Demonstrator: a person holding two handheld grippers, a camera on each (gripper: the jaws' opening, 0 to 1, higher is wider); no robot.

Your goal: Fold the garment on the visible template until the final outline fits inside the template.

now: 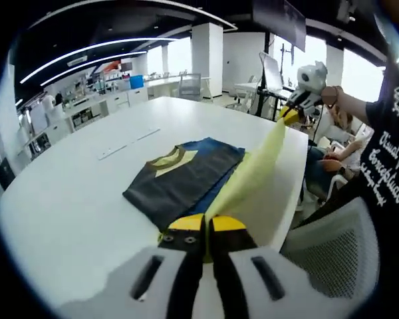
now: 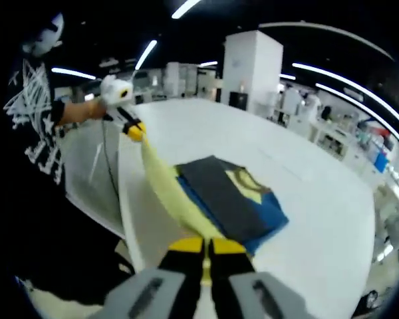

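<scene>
Your left gripper [image 1: 205,229] has its yellow-tipped jaws pressed together on one end of a pale yellow sheet, the folding template [image 1: 253,174]. In the left gripper view the sheet stretches up and away from those jaws toward your right gripper [image 1: 291,114], which pinches the far end above the table's edge. In the right gripper view the same thing reads the other way round: your right gripper [image 2: 207,247] sits with its jaws closed tight on the sheet's near end, and the yellow band of the template [image 2: 167,188] runs off toward the left gripper [image 2: 134,129], held in your hand [image 2: 113,90] out past the table's side edge.

The garment [image 1: 183,178] lies flat on the white table [image 1: 73,199], close to the edge where you stand. It is a T-shirt with a dark grey front, blue showing along one side and a yellow collar. In the right gripper view the garment [image 2: 234,203] sits just beside the lifted template, its near side touching or tucked under the yellow sheet; you cannot tell which from these views. The template is raised off the table [image 2: 319,193] along most of its length, taut between your two grippers.

A mesh-backed chair [image 1: 332,249] stands beside the table edge near your body.
</scene>
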